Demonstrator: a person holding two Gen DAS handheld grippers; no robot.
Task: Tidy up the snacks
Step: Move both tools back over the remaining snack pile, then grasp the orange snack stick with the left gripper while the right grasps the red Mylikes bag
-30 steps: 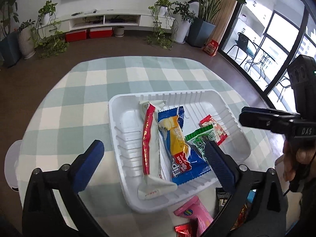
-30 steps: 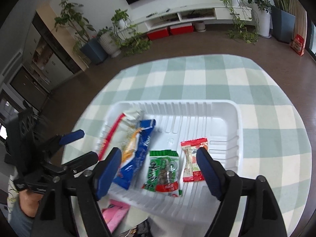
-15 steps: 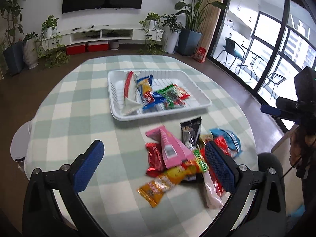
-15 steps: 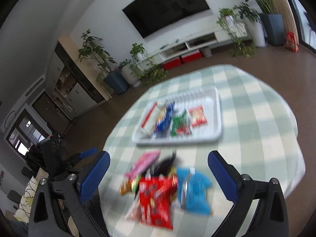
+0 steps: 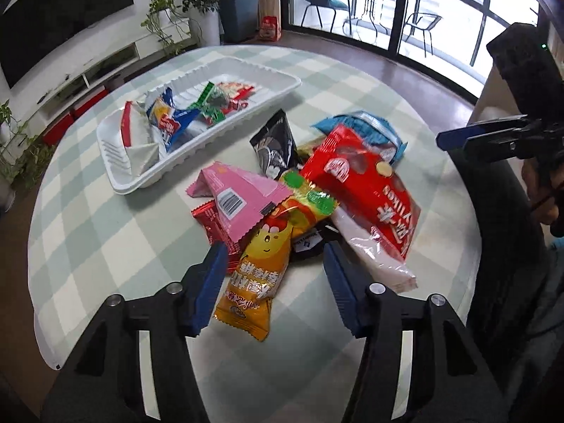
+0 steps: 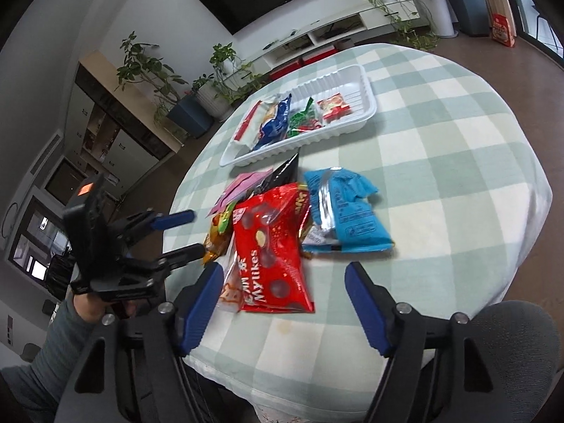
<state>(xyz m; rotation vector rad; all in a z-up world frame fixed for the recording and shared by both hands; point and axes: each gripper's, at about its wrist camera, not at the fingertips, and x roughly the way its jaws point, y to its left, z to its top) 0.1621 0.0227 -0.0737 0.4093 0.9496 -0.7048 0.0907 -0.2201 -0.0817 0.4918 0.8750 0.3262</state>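
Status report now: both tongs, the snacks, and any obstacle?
Left tongs open, straddling orange packet. Right tongs open, empty, near red bag. Tray part-filled; pile overlaps.

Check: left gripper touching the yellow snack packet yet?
Cannot tell. In the left wrist view the yellow snack packet lies between the open fingers of the left gripper, but neither contact nor a gap shows plainly.

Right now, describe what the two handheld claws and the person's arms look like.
Both are alike: the left claw and right claw have black angular frames with silver bolts and two flat blue finger pads. The left hand wears a grey sleeve. The left unit's black body shows an orange light, seen from the right wrist view; the right unit shows a small green one.
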